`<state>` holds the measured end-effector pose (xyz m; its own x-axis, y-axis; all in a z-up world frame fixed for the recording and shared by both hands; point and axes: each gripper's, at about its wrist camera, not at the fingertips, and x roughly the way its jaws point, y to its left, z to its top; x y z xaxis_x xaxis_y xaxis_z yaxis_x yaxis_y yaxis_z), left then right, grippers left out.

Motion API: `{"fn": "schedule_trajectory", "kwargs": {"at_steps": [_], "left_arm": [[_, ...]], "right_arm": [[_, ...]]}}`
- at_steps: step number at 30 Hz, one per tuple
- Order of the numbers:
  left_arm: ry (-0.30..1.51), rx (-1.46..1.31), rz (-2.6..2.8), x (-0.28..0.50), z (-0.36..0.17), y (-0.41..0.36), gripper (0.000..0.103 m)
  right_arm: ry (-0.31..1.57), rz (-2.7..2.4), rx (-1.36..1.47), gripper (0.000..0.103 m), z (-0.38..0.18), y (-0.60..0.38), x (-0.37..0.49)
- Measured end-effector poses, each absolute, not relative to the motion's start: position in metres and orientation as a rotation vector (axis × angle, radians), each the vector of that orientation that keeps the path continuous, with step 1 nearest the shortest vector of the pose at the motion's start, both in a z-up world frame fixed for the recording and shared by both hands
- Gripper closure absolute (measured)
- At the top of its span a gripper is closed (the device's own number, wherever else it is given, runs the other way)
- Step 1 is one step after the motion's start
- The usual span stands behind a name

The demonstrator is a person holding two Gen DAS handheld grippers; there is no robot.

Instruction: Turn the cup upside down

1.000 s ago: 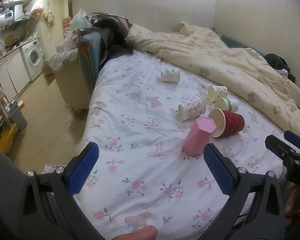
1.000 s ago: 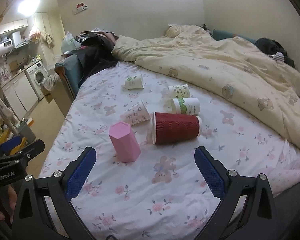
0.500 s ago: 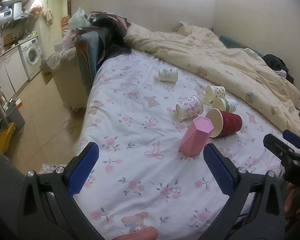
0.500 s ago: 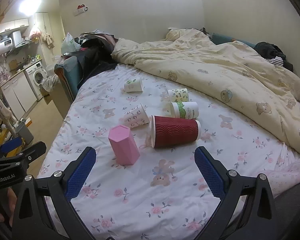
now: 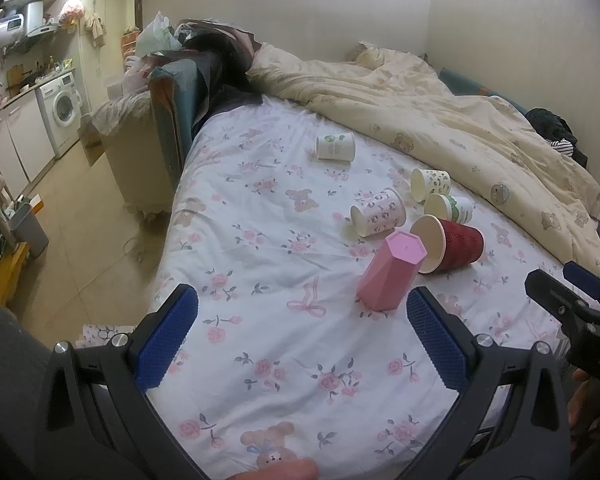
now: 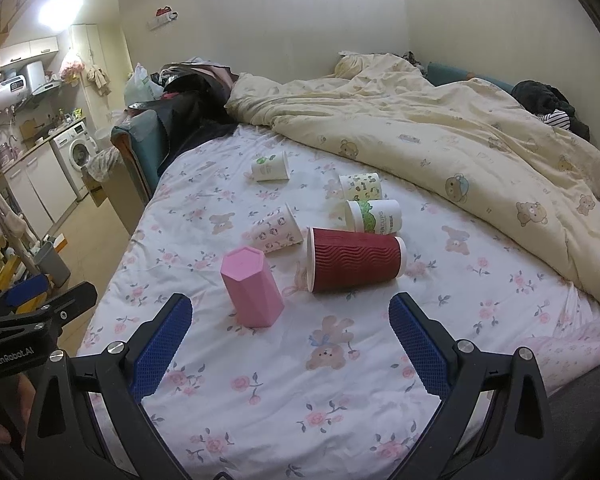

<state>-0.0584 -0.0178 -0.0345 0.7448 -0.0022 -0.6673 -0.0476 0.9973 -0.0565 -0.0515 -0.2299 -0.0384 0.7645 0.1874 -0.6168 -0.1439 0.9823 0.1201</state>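
A pink faceted cup point(image 5: 390, 272) point(image 6: 252, 288) stands upside down on the floral bed sheet point(image 5: 260, 248). A red ribbed cup point(image 5: 448, 246) point(image 6: 354, 260) lies on its side just behind it. Several paper cups lie on their sides further back: a pink-patterned one point(image 5: 378, 213) point(image 6: 278, 234), a green-printed one point(image 5: 448, 208) point(image 6: 374, 216), a spotted one point(image 5: 430, 184) point(image 6: 360, 186) and a white one point(image 5: 335, 147) point(image 6: 270, 167). My left gripper point(image 5: 302, 334) is open and empty, short of the pink cup. My right gripper point(image 6: 290, 346) is open and empty, short of the pink and red cups.
A cream quilt point(image 5: 460, 128) point(image 6: 440, 132) covers the far and right side of the bed. A teal chair with dark clothes point(image 5: 188, 92) stands at the bed's left corner. The bed's left edge drops to the floor point(image 5: 80, 220), with a washing machine point(image 5: 62, 110) beyond.
Both grippers have drawn back slightly from the cups, which look a little farther away. No cup has moved. Both stay open.
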Motion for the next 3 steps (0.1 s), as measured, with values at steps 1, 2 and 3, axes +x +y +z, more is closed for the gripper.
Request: {"fn": "schedule_trajectory", "kwargs": {"at_steps": [1,2,3], "left_arm": [[0.729,-0.072,0.026,-0.0583,-0.0342,-0.0168,0.0],[0.728,-0.073,0.026,-0.0585,-0.0341,-0.0171,0.0],[0.728,-0.073,0.024,-0.0582,-0.0344,-0.0163,0.0]], "right_arm": [[0.677,0.18,0.067,0.002,-0.0386,-0.2297,-0.0515],[0.678,0.18,0.067,0.002,-0.0388,-0.2296,-0.0516],[0.68,0.18,0.066,0.002,-0.0388,-0.2297,-0.0515]]}}
